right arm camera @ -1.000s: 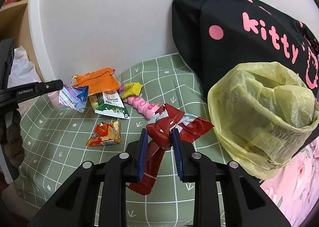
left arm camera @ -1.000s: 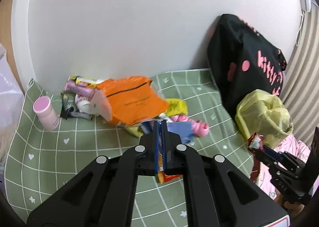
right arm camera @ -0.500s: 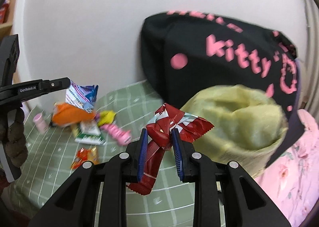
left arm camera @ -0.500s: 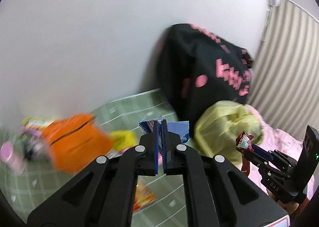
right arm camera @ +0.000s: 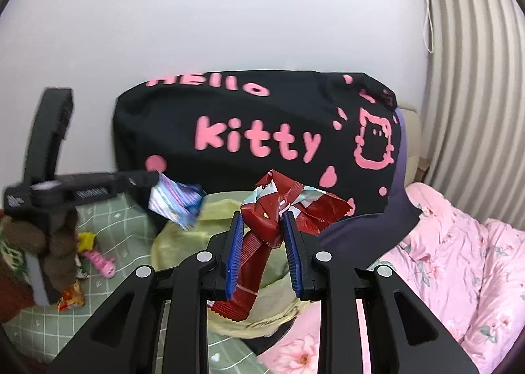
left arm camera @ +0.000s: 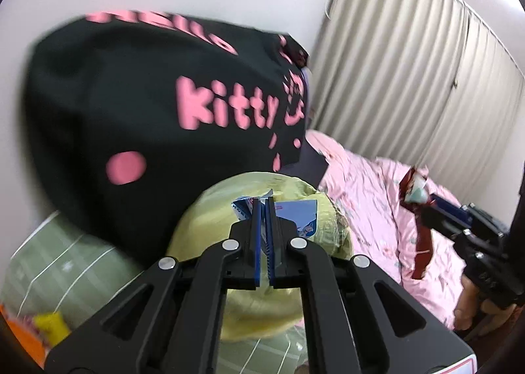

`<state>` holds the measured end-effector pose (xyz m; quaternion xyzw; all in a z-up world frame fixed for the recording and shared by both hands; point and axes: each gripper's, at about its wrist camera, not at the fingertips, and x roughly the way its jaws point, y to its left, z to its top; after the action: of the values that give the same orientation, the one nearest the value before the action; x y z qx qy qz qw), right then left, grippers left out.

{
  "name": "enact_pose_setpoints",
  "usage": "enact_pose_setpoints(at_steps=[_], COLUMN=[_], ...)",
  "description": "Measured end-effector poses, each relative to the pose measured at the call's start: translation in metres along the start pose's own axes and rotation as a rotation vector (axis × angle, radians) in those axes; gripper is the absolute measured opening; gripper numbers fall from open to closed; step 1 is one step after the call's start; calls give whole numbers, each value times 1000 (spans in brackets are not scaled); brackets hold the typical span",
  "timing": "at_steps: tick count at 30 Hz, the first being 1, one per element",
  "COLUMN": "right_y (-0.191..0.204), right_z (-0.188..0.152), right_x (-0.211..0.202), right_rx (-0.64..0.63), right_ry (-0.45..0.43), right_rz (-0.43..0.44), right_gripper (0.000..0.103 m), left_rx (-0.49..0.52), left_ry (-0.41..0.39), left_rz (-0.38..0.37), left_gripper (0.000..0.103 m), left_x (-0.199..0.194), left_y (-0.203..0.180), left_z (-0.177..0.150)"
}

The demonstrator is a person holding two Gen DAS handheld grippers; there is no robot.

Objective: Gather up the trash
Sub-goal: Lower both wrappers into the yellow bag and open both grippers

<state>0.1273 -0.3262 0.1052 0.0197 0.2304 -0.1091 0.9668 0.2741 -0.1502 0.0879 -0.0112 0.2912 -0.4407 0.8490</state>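
My left gripper is shut on a blue and white wrapper and holds it right above the yellow trash bag. In the right wrist view the left gripper shows at the left with the blue wrapper over the bag. My right gripper is shut on a crumpled red wrapper, in the air over the bag's near side. The right gripper with the red wrapper shows at the right in the left wrist view.
A black "Hello Kitty" bag stands against the white wall behind the trash bag. A pink floral blanket lies to the right. More wrappers, a pink one among them, lie on the green checked cloth at left.
Both grippers have swung right, away from the litter on the green cloth, with their wrappers. The left one has come over the yellow bag; the right one has risen and neared it.
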Motion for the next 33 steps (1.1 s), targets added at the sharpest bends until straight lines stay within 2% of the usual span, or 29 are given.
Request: enact_pose_setpoints(at_steps=[3,6,10,13,15,20,27,33], right_y=[-13,-20,-17,-2,11,28,3,8], right_z=[4,9,4,-12,-19,-32,-42,-47], right_x=[25,60,122,172,184,186,172,166], right_rx=[1,-10,-21,-62,-98,-180,-84,-94], right_ry=[23,61,152,284,326,387,383,382], right_rz=[19,81,165,219,247,291,249,255], right_gripper=[24,24,24,24,24,24,24,24], left_rx=[36,44,60,27,19,11,18,18], left_ry=[55,138,164,183,193,218,252,254], left_rz=[12,39,69,86,100,103,48,48], left_gripper=[3,3,3,3,3,3,3,3], left_x=[41,71,76,75,73,75,89,83], left_y=[-10,-8,3,18,23,26,13,16], left_z=[6,1,-10,-16,-21,-34,-39,-42])
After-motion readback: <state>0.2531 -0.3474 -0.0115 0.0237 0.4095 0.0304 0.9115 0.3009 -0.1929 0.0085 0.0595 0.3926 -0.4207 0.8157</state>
